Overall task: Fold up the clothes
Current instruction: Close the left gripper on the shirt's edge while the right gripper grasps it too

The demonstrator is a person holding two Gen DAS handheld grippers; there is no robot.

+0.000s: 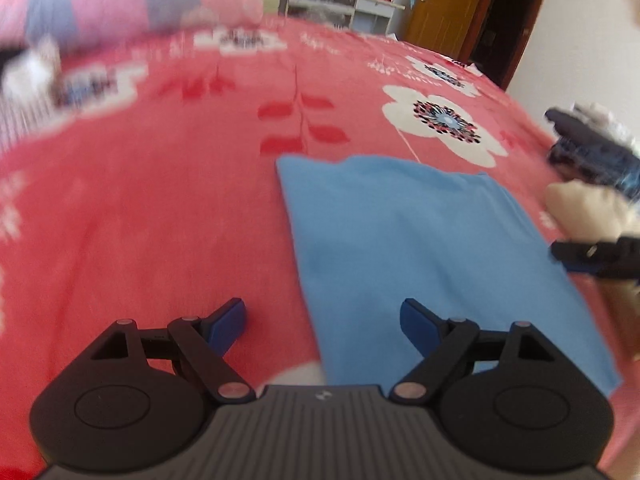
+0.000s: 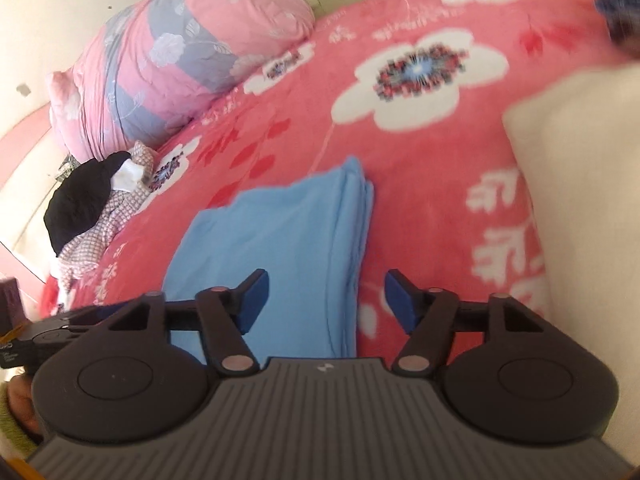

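blue garment folded flat, layered edge facing white flower | soft, light, slippery stack; best pinched through all layers | left gripper, right gripper both spread, empty

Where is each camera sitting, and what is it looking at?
Left wrist: sits on the left tool, looks across the red flowered bedspread at the folded blue cloth toward a wooden door; its own open fingers show, plus the other tool at the right edge.
Right wrist: sits on the right tool, looks over the blue cloth toward a pink quilt bundle and a pile of clothes; its open fingers show.
Shared: the blue cloth and the bedspread.
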